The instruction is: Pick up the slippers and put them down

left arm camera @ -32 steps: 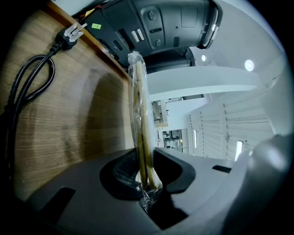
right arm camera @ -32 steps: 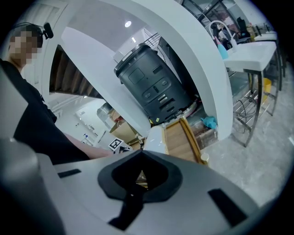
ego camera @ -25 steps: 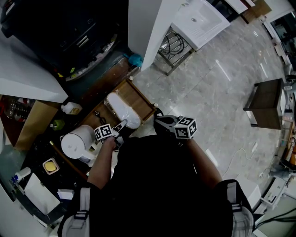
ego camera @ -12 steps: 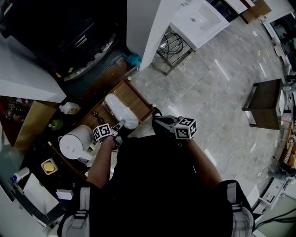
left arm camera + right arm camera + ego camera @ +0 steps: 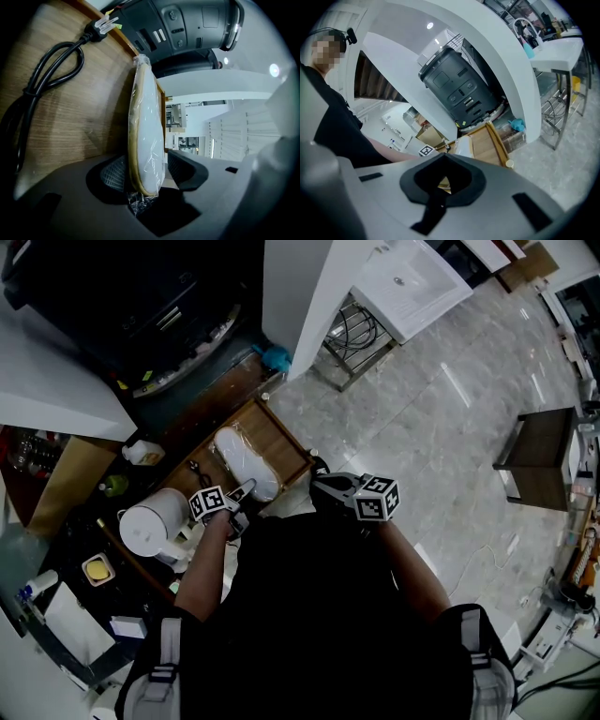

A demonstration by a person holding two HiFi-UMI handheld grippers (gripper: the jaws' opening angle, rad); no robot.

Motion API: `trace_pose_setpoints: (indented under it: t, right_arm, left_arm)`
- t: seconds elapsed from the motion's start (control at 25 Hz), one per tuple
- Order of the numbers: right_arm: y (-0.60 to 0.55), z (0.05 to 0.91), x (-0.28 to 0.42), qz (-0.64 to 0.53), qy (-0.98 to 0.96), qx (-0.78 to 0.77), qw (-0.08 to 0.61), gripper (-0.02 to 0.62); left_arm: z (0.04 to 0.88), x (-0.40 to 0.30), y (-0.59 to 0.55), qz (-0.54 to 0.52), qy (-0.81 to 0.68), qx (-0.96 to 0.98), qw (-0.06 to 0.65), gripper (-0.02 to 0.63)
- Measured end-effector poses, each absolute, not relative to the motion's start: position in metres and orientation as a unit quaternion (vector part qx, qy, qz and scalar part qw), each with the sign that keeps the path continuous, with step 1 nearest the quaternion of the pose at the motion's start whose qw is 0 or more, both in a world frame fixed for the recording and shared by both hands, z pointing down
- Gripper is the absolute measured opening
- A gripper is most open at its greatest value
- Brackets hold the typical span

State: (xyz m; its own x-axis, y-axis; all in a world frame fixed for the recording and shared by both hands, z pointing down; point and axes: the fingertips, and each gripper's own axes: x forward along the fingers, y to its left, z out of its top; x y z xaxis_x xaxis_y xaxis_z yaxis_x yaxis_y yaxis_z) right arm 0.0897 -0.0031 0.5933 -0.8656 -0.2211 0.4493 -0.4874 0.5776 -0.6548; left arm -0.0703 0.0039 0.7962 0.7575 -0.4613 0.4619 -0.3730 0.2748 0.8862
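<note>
Head view: the person stands over a wooden tray (image 5: 292, 452) set on a dark tabletop (image 5: 202, 413), beside grey floor tiles (image 5: 422, 427). The slippers (image 5: 246, 463), a white pair with a tan edge sealed in clear plastic, lie in the tray. A white kettle (image 5: 150, 529) stands to the tray's left, near a black power cord (image 5: 197, 472).

Left gripper (image 5: 246, 491): at the near end of the pack. In the left gripper view the slippers (image 5: 147, 131) stand between the jaws of the left gripper (image 5: 149, 166). The jaws have just been opening and are now wide: a gap shows at the right pad, the left pad sits close alongside the pack, and neither presses it. The cord (image 5: 47, 70) loops over the tray's wood (image 5: 75, 122).

Right gripper (image 5: 323, 486): held just right of the tray, off the slippers. In the right gripper view the jaws of the right gripper (image 5: 443, 164) are closed on each other with nothing held. A black machine (image 5: 454, 89) stands beyond the tray (image 5: 497, 140)
</note>
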Motion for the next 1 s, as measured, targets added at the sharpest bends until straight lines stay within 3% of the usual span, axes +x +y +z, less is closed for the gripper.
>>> trace_pose_setpoints:
  t: [0.4,1.0]
  right_arm:
    - [0.0,0.596,0.091,0.418,-0.876,0.18,0.161,0.006]
    - [-0.011,0.597,0.092,0.42,-0.883,0.123,0.171,0.006]
  left_arm:
    - [0.794,-0.081,0.012,-0.013,-0.399,0.582,0.709,0.336]
    - [0.769,-0.087,0.027,-0.065,-0.445,0.565,0.692,0.334]
